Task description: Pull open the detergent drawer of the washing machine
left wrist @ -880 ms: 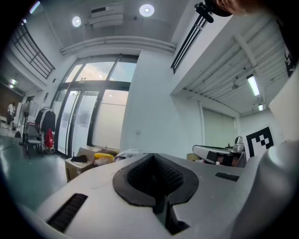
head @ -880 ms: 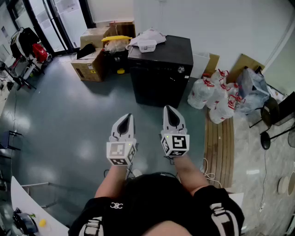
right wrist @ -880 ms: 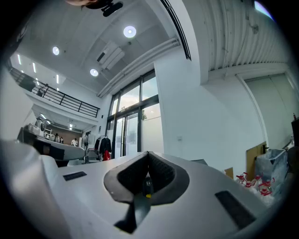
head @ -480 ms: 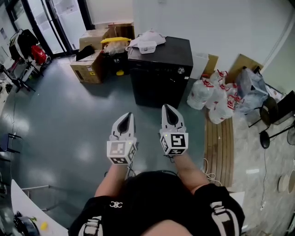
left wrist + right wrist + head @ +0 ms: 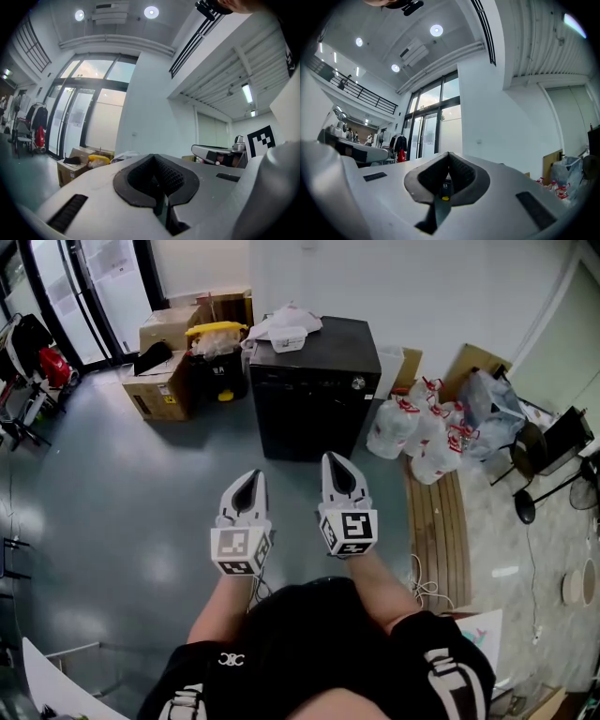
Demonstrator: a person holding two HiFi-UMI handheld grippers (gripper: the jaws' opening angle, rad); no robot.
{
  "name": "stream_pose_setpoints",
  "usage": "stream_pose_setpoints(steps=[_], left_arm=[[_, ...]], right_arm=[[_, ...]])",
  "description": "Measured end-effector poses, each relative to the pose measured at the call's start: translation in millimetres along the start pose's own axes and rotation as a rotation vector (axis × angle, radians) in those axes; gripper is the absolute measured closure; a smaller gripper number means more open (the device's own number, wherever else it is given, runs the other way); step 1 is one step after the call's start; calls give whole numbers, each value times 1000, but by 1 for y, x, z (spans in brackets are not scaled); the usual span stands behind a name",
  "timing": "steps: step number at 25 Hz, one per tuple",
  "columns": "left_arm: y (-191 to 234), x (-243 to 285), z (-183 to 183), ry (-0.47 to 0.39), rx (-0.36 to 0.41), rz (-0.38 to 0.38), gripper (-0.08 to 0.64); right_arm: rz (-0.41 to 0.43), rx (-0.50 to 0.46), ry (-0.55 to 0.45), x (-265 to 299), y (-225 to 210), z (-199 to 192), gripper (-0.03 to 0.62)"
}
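The black washing machine (image 5: pixel 314 381) stands against the white back wall, with a round knob (image 5: pixel 358 383) on its front top strip. At this distance the detergent drawer cannot be picked out. My left gripper (image 5: pixel 251 480) and right gripper (image 5: pixel 337 466) are held side by side over the grey floor, a short way in front of the machine, pointing at it and touching nothing. Both are shut and empty: the left gripper (image 5: pixel 157 180) and the right gripper (image 5: pixel 446 180) each show their dark pads pressed together.
A white bundle (image 5: pixel 286 324) lies on top of the machine. Cardboard boxes (image 5: pixel 155 390) and a yellow-lidded bin (image 5: pixel 216 334) stand to its left. To its right are white plastic bags (image 5: pixel 422 432), with wooden planks (image 5: pixel 441 531) on the floor in front of them. A black chair (image 5: pixel 553 442) is at far right.
The whole scene has slid slightly left and down in the head view, and the grippers sit a little nearer the machine's front. Both stay shut.
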State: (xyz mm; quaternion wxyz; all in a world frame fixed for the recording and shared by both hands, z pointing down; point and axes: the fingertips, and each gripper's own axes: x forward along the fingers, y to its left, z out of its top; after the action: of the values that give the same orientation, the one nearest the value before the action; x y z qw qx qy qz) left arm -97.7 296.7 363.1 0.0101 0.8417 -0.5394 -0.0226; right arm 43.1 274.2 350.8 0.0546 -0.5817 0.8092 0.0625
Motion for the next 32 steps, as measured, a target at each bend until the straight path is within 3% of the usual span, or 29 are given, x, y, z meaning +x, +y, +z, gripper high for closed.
stream_pose_setpoints(steps=[5, 12, 18, 25, 32], left_arm=[[19, -9, -7, 14, -16, -28, 558], [56, -22, -14, -1, -33, 3, 558], [83, -13, -18, -4, -24, 37, 558], [92, 38, -26, 5, 15, 40, 558], [100, 136, -42, 28, 33, 72, 558]], right_arm=[[-21, 6, 7, 5, 21, -1, 589], [16, -10, 28, 26, 50, -12, 589], [22, 27, -38, 44, 48, -8, 589], [17, 1, -42, 87, 18, -25, 589], [45, 16, -8, 170, -41, -63, 589]])
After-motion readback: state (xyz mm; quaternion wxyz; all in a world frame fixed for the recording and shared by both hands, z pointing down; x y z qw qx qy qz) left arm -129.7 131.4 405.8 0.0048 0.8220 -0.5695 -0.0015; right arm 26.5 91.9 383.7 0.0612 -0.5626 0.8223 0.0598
